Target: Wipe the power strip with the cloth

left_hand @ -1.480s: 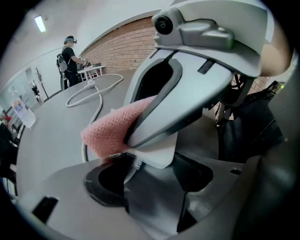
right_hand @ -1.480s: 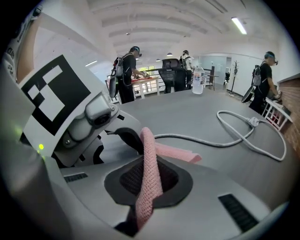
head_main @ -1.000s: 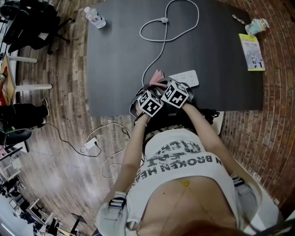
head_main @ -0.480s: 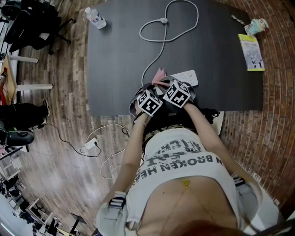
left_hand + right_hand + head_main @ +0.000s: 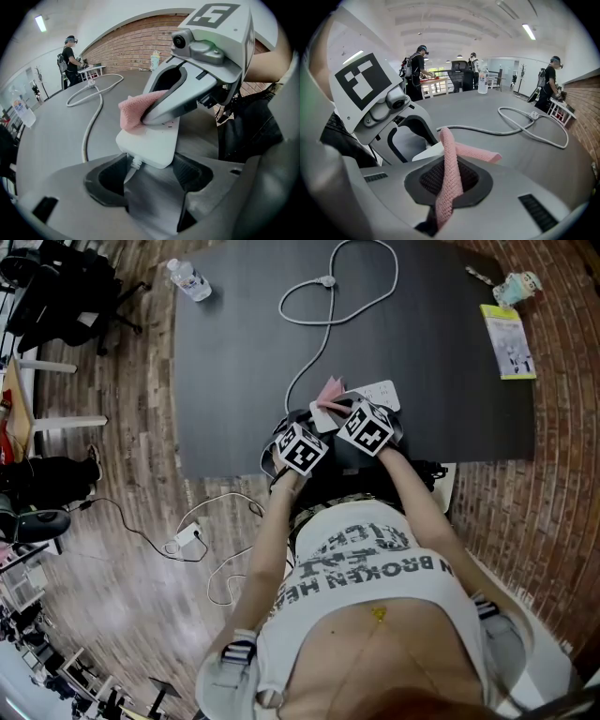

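The left hand-held gripper (image 5: 151, 164) is clamped on the cable end of the white power strip (image 5: 152, 140), one jaw pad against each long side. The strip lies flat on the dark surface (image 5: 234, 352), close to the edge nearest the person.

The right hand-held gripper (image 5: 449, 183) is clenched on a pink cloth (image 5: 476, 152). A band of the cloth runs up out of the closed jaws and folds over onto the top of the power strip. In the left gripper view the right hand-held gripper's jaws rest on the strip's top face, and the cloth bunches at their tip, over the strip's left side.

The strip's white cable (image 5: 91, 126) leaves the clamped end and runs away from the power strip in a wide loop across the surface. Well beyond the power strip, a water bottle (image 5: 189, 279) lies at the far left corner. A yellow-green booklet (image 5: 507, 341) and a small cup (image 5: 520, 287) sit at the far right.
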Motion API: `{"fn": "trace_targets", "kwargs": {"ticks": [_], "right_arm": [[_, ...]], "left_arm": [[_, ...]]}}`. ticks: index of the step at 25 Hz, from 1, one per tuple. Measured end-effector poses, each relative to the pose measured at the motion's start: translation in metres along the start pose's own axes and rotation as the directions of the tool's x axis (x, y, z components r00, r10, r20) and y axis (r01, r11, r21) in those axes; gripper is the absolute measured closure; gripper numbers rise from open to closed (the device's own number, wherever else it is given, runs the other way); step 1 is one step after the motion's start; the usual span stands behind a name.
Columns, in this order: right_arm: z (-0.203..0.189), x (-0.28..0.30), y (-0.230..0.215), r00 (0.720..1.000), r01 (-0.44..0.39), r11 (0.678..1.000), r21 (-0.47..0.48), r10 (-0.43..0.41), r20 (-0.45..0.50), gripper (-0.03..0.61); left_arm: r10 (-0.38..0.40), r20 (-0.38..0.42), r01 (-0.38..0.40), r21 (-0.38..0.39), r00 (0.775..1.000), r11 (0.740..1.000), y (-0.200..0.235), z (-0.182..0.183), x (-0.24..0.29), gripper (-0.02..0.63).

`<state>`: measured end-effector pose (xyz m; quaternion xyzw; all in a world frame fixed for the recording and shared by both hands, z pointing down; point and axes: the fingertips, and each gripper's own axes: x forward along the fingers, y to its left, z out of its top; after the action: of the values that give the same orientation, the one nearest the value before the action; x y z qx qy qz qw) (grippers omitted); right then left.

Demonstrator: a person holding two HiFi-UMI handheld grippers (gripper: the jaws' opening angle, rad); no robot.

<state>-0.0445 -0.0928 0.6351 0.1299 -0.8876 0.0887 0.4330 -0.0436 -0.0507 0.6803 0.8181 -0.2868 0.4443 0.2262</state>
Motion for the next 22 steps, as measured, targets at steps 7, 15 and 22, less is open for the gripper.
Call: {"fn": "trace_targets", "kwargs": {"ticks": [7,15,22], "right_arm": [[-0.007,-0.005,-0.008,1.0,0.019,0.999,0.031,-0.019,0.001,0.561],[-0.013,-0.01,-0.013,0.999,0.036,0.999,0.032,-0.035,-0.017,0.561],[-0.024,-0.019,-0.027,0.997,0.072,0.995,0.062,-0.07,-0.03,0.561]], "left_arm": [[-0.002,0.0,0.002,-0.001,1.0,1.0,0.001,-0.002,0.001,0.325],[-0.002,-0.004,0.002,-0.003,1.0,1.0,0.0,-0.001,0.001,0.325],[-0.001,-0.005,0.001,-0.002,1.0,1.0,0.0,-0.001,0.001,0.325]]}}
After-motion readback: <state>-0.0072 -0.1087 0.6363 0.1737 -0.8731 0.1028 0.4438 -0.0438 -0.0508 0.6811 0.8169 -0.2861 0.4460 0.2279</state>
